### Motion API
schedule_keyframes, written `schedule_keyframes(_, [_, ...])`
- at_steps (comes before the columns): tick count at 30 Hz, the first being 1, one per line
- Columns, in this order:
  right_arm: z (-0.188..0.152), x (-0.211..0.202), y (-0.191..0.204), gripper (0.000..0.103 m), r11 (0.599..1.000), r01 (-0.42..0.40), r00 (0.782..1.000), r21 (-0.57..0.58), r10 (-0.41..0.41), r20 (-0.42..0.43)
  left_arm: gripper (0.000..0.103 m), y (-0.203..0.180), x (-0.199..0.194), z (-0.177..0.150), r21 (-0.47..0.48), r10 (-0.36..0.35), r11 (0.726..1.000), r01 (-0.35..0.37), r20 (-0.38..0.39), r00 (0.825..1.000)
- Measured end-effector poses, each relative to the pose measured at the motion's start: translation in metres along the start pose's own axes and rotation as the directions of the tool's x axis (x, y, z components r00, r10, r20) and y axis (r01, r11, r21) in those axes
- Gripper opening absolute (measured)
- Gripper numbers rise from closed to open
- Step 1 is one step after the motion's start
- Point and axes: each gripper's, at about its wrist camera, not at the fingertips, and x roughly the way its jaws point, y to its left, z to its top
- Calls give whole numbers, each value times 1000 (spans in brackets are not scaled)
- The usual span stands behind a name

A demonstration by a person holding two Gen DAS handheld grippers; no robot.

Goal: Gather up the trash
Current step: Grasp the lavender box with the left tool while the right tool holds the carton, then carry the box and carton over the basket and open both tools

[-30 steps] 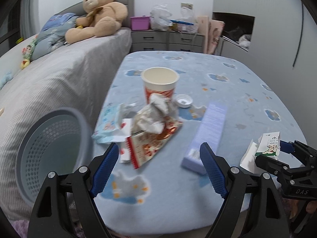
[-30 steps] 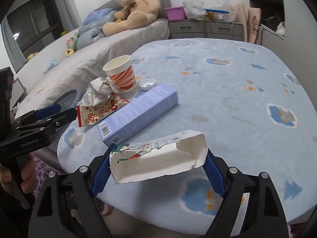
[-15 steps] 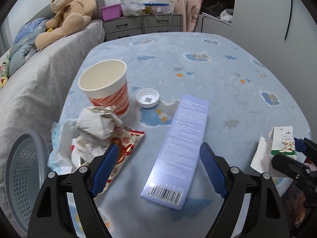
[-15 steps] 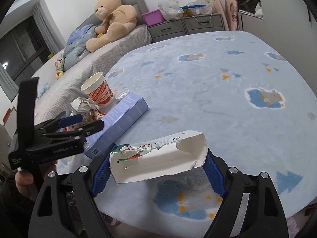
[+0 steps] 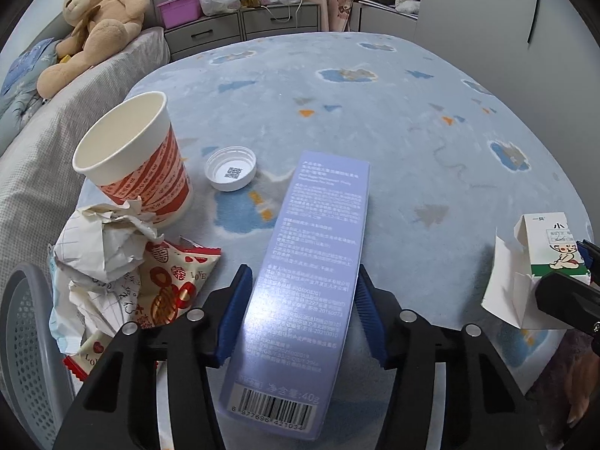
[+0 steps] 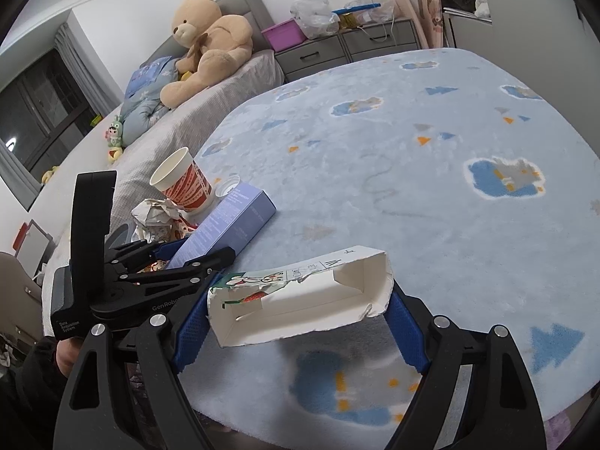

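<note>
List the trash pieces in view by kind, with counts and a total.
Cardboard boxes: 2, the purple box in the left gripper, the torn white carton in the right gripper
Paper cup: 1
Bottle cap: 1
Crumpled paper: 1
Red snack wrapper: 1
Total: 6

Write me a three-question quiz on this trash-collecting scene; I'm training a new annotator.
1. True or false: the cup lies on its side.
2. What is the right hand-held gripper holding?
A. bottle cap
B. torn white carton
C. crumpled paper
3. Fill in: the left hand-held gripper has its blue pads on either side of the ____ box.

Key
1. False; it stands upright beside the cap.
2. B; the carton sits between its pads.
3. Purple; the box lies flat on the blue rug, and the jaws have just been closing on it.
</note>
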Motion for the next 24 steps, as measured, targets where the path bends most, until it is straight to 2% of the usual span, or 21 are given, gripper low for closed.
schedule_keyframes(2, [0,0,0,81,1000,0,1000,-2,0,-1,43,-1,-2,-2,-10,-24,1000,24,3,1000])
schedule_keyframes(8, [-1,-1,3,81,1000,12,1000,-13,-12,-2,43,4,-26,-11,-55,-57,997,60,45,997])
schedule_keyframes(12, [-3,-2,12,81,999,20,1000,-28,-20,-5,43,15,-50,-20,-99,-51,993,60,86,995])
schedule_keyframes(17, [-3,-2,37,81,999,9,1000,-54,-9,-2,43,41,-81,-35,-155,-11,987,32,136,991])
schedule_keyframes(24, [-3,7,103,81,987,-45,999,-152,45,-4,43,101,-123,-62,-254,110,965,-61,186,976])
